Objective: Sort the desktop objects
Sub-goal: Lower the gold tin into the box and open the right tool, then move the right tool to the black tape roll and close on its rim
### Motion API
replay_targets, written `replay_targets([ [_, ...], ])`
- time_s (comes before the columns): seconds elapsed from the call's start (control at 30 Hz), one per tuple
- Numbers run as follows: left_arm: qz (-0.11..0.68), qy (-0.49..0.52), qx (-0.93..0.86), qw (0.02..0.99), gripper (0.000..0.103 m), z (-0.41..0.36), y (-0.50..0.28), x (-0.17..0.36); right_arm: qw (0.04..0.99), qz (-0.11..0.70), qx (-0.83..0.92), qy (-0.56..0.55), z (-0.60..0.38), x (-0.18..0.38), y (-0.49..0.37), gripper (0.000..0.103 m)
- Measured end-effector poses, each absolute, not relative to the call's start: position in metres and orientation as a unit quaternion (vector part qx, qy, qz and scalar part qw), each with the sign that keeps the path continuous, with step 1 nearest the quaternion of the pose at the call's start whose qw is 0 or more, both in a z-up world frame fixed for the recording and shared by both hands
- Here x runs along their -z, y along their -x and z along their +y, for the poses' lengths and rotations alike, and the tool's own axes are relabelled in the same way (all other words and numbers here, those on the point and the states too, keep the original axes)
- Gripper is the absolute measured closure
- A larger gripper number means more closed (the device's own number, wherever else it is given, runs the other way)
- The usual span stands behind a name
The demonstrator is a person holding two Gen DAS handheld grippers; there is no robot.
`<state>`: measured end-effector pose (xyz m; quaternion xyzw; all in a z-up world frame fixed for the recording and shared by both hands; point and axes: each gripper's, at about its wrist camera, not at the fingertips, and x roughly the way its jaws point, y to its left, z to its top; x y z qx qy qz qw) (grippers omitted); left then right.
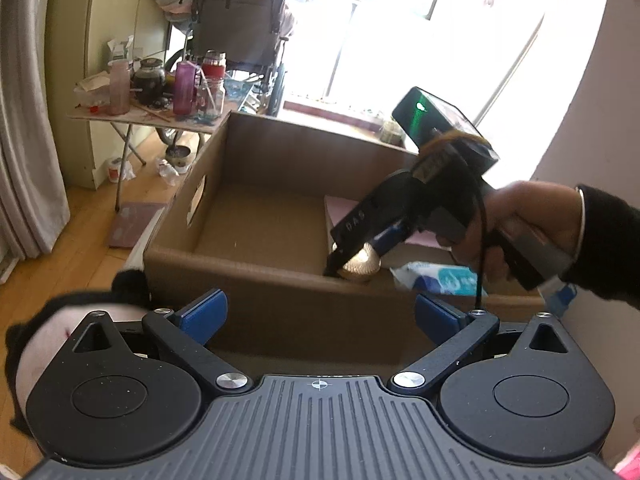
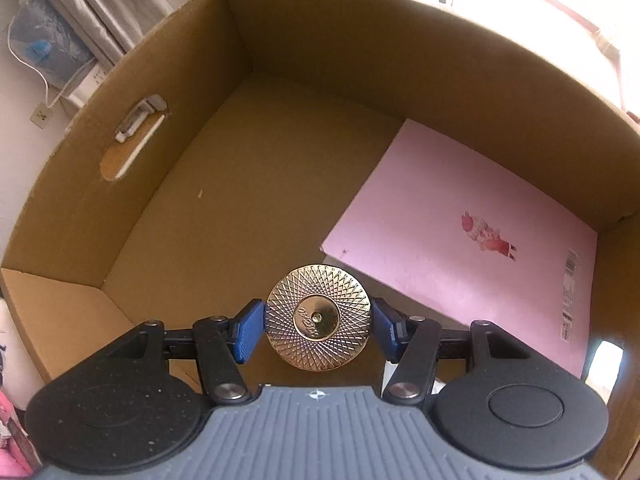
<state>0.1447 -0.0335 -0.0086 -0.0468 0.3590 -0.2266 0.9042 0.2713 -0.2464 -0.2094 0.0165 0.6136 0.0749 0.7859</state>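
Note:
My right gripper is shut on a round gold engraved tin and holds it inside a large cardboard box, above the box floor near the front wall. A pink notebook lies flat on the box floor at the right. In the left wrist view the right gripper reaches down into the box with the gold tin between its blue pads. My left gripper is open and empty, in front of the box's near wall.
A blue-and-white tissue pack lies by the box at the right. A folding table crowded with bottles and jars stands at the back left, a wheelchair behind it. A black-and-white plush lies at lower left.

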Motion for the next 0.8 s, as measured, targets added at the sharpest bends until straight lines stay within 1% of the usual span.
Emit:
replay_targets([
  [0.1,0.370,0.044,0.219,0.902,0.002,-0.032,-0.133,0.017,0.790,0.610,-0.063,-0.007,-0.244,0.204,-0.267,0.037],
  [0.17,0.379,0.044,0.215,0.899,0.002,-0.030,-0.126,0.024,0.800,0.596,-0.063,-0.013,-0.246,0.192,-0.258,0.036],
  [0.4,0.378,0.012,0.197,0.905,0.003,-0.029,-0.109,0.039,0.858,0.500,-0.111,-0.037,-0.253,0.122,-0.184,0.035],
  [0.5,0.369,-0.012,0.197,0.908,0.003,-0.036,-0.110,0.046,0.866,0.471,-0.156,-0.055,-0.251,0.107,-0.144,0.035],
  [0.67,0.352,-0.061,0.200,0.912,0.006,-0.050,-0.108,0.061,0.849,0.477,-0.220,-0.049,-0.226,0.126,-0.101,0.037],
  [0.73,0.350,-0.086,0.196,0.912,0.008,-0.056,-0.106,0.067,0.841,0.494,-0.218,-0.041,-0.214,0.144,-0.095,0.044],
  [0.8,0.344,-0.101,0.197,0.913,0.008,-0.060,-0.100,0.070,0.834,0.509,-0.209,-0.040,-0.204,0.165,-0.097,0.046],
])
